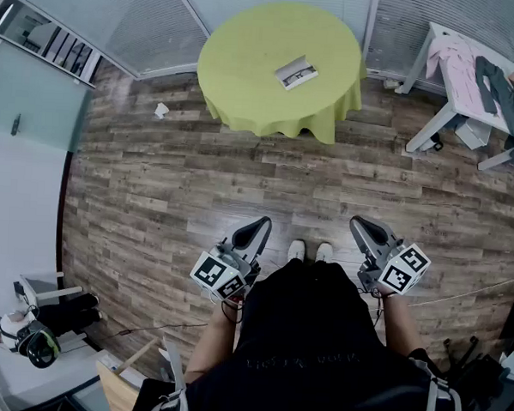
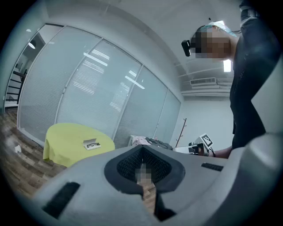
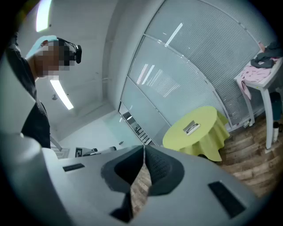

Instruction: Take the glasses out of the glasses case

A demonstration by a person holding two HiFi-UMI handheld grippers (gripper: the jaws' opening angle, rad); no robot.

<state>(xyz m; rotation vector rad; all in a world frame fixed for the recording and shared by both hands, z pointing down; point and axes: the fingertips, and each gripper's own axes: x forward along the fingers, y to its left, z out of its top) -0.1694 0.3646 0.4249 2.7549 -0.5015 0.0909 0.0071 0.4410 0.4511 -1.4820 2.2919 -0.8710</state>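
Observation:
An open white glasses case (image 1: 296,72) lies on the round table with the yellow-green cloth (image 1: 247,62), far ahead of me; dark glasses rest inside it. Both grippers hang low near my waist, well short of the table. My left gripper (image 1: 260,230) is shut with nothing in it, and so is my right gripper (image 1: 362,226). In the left gripper view the case (image 2: 91,144) sits small on the table (image 2: 66,145), beyond the closed left gripper (image 2: 142,152). The right gripper view shows the case (image 3: 192,127) on the table (image 3: 203,137) past the closed right gripper (image 3: 143,155).
A white side table (image 1: 452,90) with a pink garment (image 1: 458,56) and a dark garment (image 1: 503,97) stands at the right. Glass partition walls run behind the round table. A paper scrap (image 1: 161,110) lies on the wooden floor. Equipment (image 1: 27,339) sits at the lower left.

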